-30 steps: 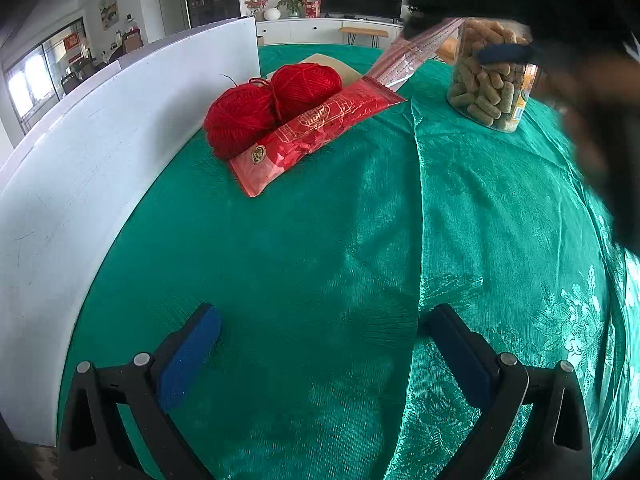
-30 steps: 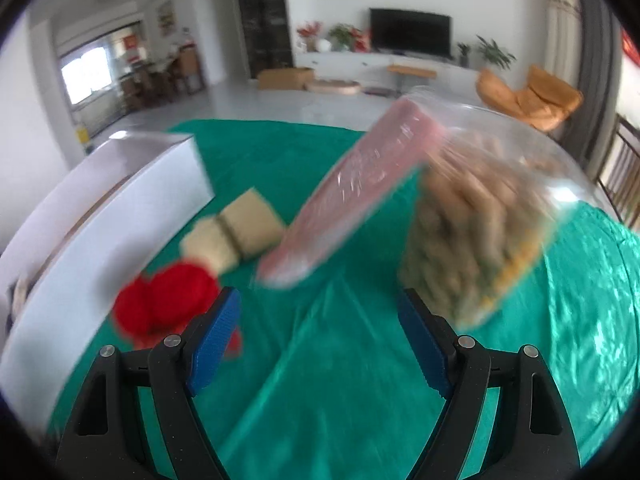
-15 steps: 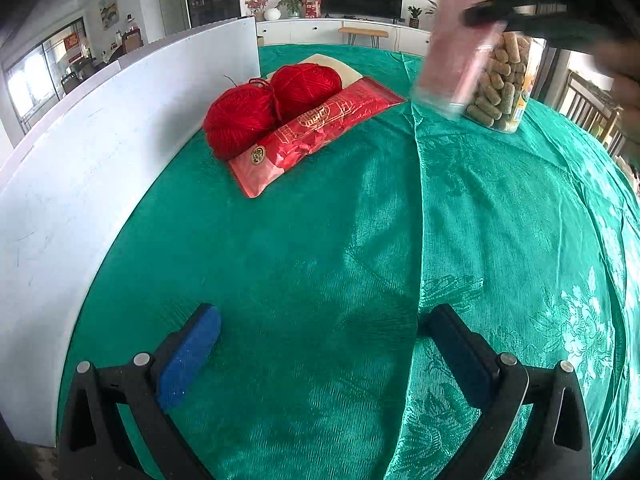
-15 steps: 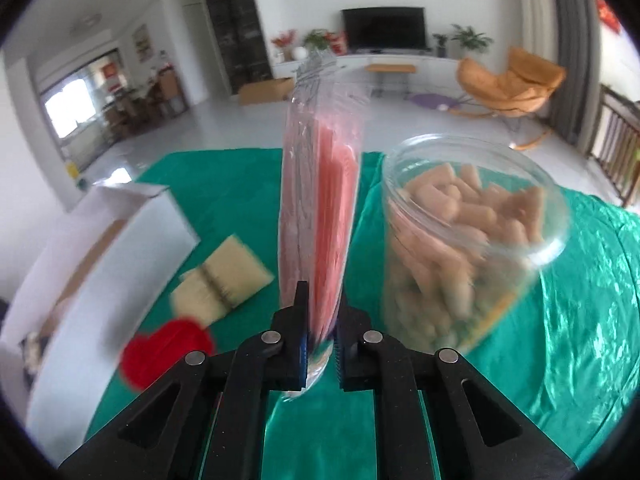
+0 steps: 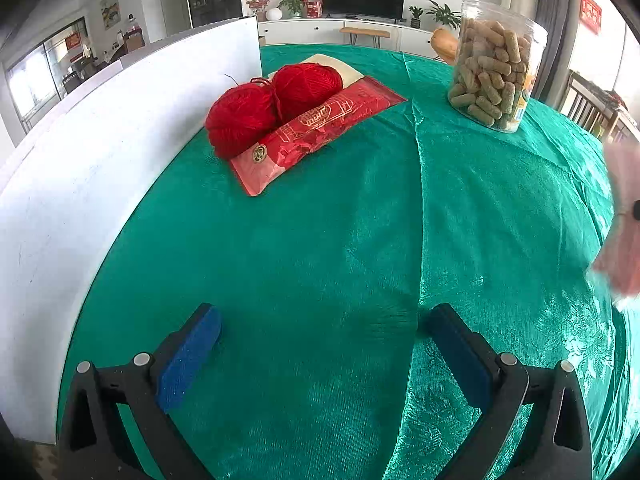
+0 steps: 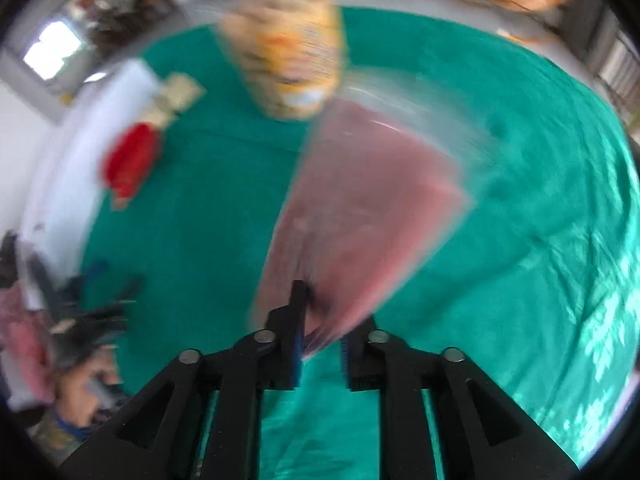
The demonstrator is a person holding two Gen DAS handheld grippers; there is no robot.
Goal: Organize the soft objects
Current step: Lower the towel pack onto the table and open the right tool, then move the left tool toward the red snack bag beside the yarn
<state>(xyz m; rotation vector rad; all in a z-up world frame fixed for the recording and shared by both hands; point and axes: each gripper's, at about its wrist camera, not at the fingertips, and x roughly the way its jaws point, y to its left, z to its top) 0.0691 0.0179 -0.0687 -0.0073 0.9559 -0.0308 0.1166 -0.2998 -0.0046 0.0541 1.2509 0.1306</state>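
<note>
Two balls of red yarn (image 5: 244, 118) lie near the white box (image 5: 120, 140) on the left, touching a red packet (image 5: 316, 128), with a beige pad (image 5: 336, 66) half hidden behind them. The left gripper (image 5: 322, 320) hovers over bare green tablecloth (image 5: 320, 240), its jaws wide apart and empty. Further right stands a clear jar (image 5: 496, 64) of snack sticks, well apart from the yarn. At the far right edge of that view the pink bag (image 5: 620, 248) is only a smear, cut off by the frame.

From the right wrist, the right gripper (image 6: 320, 320) has just been opening its jaws. A corner of the pink bag sits between them, and green cloth shows through the gap, so I judge the thin bag is let go rather than pinched. To do this step well, the bag should be released low over clear cloth, away from the jar, so that it settles flat and does not slide or knock anything.

Motion blur hides much here:
- whether either pad touches the bag
- whether the bag rests on the cloth
- what the bag holds
- what the dark shapes at the lower left are

The inside of the box is out of sight in both views
</note>
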